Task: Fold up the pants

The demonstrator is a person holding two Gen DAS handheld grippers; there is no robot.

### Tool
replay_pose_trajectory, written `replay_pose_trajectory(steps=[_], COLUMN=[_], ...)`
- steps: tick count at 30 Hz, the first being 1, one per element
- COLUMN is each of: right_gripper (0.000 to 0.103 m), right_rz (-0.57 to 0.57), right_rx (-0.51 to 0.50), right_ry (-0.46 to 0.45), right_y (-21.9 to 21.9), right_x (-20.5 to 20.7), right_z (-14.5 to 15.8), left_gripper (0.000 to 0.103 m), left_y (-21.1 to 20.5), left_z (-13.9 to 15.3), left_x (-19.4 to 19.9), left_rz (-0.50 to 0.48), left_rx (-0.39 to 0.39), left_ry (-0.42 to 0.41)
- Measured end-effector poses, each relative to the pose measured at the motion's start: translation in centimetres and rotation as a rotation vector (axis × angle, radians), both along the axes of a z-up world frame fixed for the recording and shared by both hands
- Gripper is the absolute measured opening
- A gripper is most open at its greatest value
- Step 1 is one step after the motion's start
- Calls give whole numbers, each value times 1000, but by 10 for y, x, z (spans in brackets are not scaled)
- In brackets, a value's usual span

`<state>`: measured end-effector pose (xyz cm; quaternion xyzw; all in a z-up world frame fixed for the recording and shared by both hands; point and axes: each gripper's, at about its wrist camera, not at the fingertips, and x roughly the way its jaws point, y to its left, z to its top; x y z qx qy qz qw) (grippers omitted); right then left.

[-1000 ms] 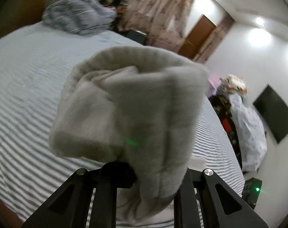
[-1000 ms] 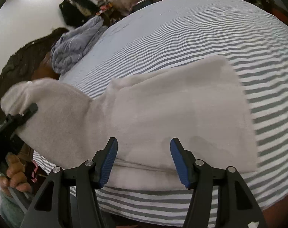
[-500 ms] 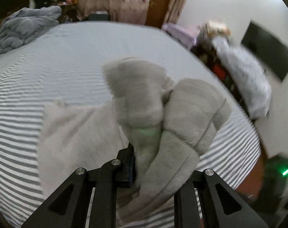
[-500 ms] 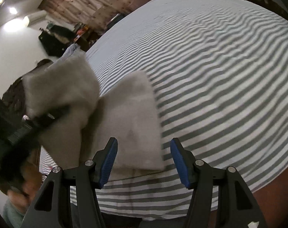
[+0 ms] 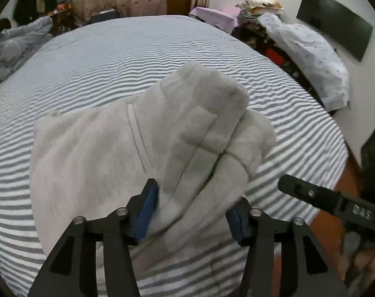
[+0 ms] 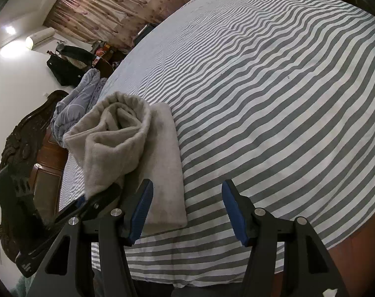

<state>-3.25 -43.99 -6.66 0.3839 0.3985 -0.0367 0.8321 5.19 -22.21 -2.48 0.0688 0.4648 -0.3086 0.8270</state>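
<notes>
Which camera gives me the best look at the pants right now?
The left wrist view: the pants fill its centre, both folded layers visible on the bed. The right wrist view shows only their bunched end, off to its left.

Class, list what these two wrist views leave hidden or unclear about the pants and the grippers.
- Left wrist view: the right gripper shows only one finger; the frame edge cuts the rest.
- Left wrist view: the left gripper; the pants bunched between its fingers hide whether the pads touch.
- Right wrist view: the bunched leg hides the folded layers beneath.
</notes>
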Motion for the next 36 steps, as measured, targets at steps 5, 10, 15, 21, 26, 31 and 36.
replay_pose_trajectory(steps=[5, 10, 15, 21, 26, 31, 36], right_gripper=[56, 56, 56, 56, 56, 56, 56], right_rz=[2, 61, 124, 99, 66, 39, 47], right_rx=[-2, 4, 22, -8, -28, -76, -72], right_ry=[-10, -44, -53, -65, -43, -80, -52], right_y=[3, 17, 38, 51, 50, 49, 52], right_x=[-2, 0, 18, 39, 51, 43, 61], right_z=[7, 18, 18, 19, 21, 39, 35], left_gripper=[66, 72, 72, 72, 72, 74, 75], left_y=[29, 67, 105, 130, 130, 128, 129], left_z=[20, 37, 14, -24, -34, -45, -47], left_x=[-7, 1, 24, 33, 29, 21, 22], left_rz=[-52, 15, 148, 221, 204, 184, 187], left_rx=[-115, -162, -107, -30, 11, 45, 48], left_ry=[31, -22, 13, 50, -7, -59, -56])
